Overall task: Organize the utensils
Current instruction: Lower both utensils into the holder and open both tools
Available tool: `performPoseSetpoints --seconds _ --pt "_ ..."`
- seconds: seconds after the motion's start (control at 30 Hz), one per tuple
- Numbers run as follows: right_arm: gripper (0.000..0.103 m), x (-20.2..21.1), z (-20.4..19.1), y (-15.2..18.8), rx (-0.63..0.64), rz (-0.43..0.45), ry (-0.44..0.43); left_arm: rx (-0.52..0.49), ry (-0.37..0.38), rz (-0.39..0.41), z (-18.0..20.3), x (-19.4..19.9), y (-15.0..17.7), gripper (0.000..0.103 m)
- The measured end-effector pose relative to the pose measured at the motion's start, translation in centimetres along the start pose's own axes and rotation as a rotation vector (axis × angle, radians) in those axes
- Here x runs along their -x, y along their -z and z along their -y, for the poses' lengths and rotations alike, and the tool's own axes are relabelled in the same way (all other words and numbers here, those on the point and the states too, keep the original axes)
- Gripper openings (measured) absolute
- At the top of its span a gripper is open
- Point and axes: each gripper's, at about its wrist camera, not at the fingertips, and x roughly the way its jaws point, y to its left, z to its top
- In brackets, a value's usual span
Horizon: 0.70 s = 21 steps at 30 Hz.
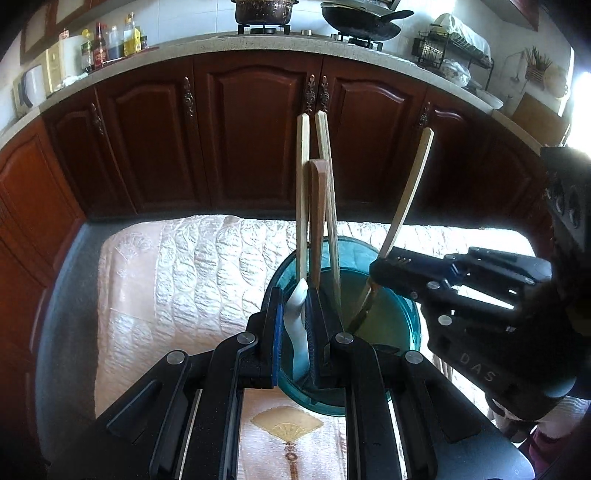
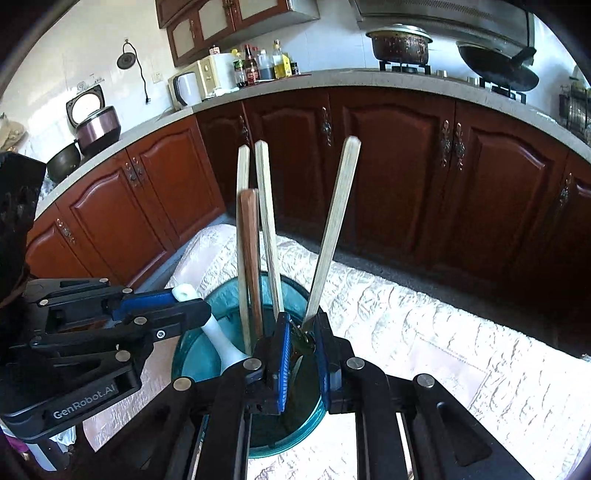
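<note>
A teal glass holder (image 1: 402, 325) stands on the white quilted cloth; it also shows in the right wrist view (image 2: 192, 354). Several wooden utensils stand upright in it (image 1: 303, 192) (image 2: 251, 258). My left gripper (image 1: 297, 325) is shut on a white spoon handle (image 1: 298, 332) over the holder's near rim; the spoon also shows in the right wrist view (image 2: 221, 339). My right gripper (image 2: 301, 339) is shut on a light wooden chopstick (image 2: 334, 229), tilted right, with its lower end inside the holder. That chopstick also shows in the left wrist view (image 1: 408, 195).
The holder sits on a low surface covered by the quilted cloth (image 1: 184, 273). Dark red cabinets (image 1: 258, 129) stand behind it. The counter above carries bottles (image 1: 110, 40), a pot (image 1: 264, 13) and a wok (image 1: 364, 22).
</note>
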Motion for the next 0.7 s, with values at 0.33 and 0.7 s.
performPoseSetpoints --seconds 0.33,0.7 --pt "0.014 3.4 1.8 1.0 -0.103 0.036 -0.040 0.024 0.030 -0.001 -0.3 1.0 0.8 0.023" --pt "0.025 7.8 1.4 4.3 -0.172 0.067 -0.028 0.020 0.027 0.063 1.5 5.0 2.8 0.042"
